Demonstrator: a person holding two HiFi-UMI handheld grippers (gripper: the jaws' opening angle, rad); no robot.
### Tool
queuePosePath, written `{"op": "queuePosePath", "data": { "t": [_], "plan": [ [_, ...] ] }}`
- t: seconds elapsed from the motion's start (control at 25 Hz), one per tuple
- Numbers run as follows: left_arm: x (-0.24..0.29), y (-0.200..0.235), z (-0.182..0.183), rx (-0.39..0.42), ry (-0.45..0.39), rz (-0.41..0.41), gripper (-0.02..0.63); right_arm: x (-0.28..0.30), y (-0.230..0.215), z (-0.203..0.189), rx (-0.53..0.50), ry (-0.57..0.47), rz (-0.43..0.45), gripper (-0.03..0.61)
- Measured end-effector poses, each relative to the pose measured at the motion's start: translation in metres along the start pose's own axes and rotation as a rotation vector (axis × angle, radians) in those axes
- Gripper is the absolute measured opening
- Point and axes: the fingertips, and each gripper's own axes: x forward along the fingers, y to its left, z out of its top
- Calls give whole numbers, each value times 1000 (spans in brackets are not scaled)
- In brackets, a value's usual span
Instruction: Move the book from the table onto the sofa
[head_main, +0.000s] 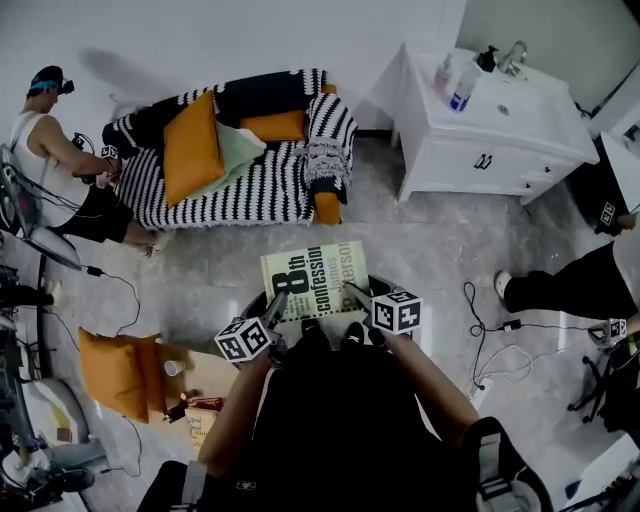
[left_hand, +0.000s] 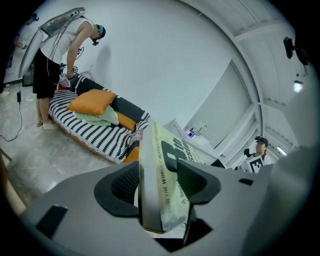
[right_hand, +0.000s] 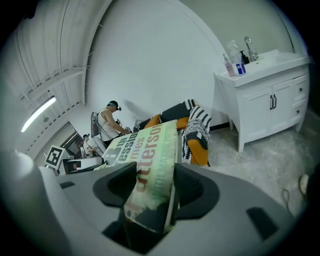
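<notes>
A pale green book (head_main: 315, 280) with large dark title lettering hangs flat in the air in front of me, above the floor. My left gripper (head_main: 277, 308) is shut on its near left corner, and the book's spine (left_hand: 160, 190) fills the space between the jaws. My right gripper (head_main: 358, 297) is shut on the near right corner, where the cover (right_hand: 152, 170) sits clamped. The sofa (head_main: 240, 175), draped in a black and white striped throw, lies ahead across bare floor, with orange cushions (head_main: 192, 147) on it.
A person (head_main: 60, 165) bends at the sofa's left end. A white sink cabinet (head_main: 490, 125) stands right of the sofa. An orange cushion (head_main: 115, 372) and small items lie on the floor at my left. Cables (head_main: 490, 345) and another person's leg (head_main: 565, 285) are at right.
</notes>
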Motion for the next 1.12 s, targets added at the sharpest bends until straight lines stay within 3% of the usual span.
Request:
{"op": "queuePosePath", "data": {
  "t": [0.48, 0.8, 1.12],
  "plan": [
    [77, -27, 10, 56, 119, -110, 233, -13, -56, 14, 122, -50, -142, 238],
    [122, 1, 58, 43, 136, -155, 233, 30, -58, 54, 111, -22, -181, 238],
    [148, 55, 116, 15, 133, -185, 233, 99, -38, 99, 85, -29, -222, 238]
  ]
}}
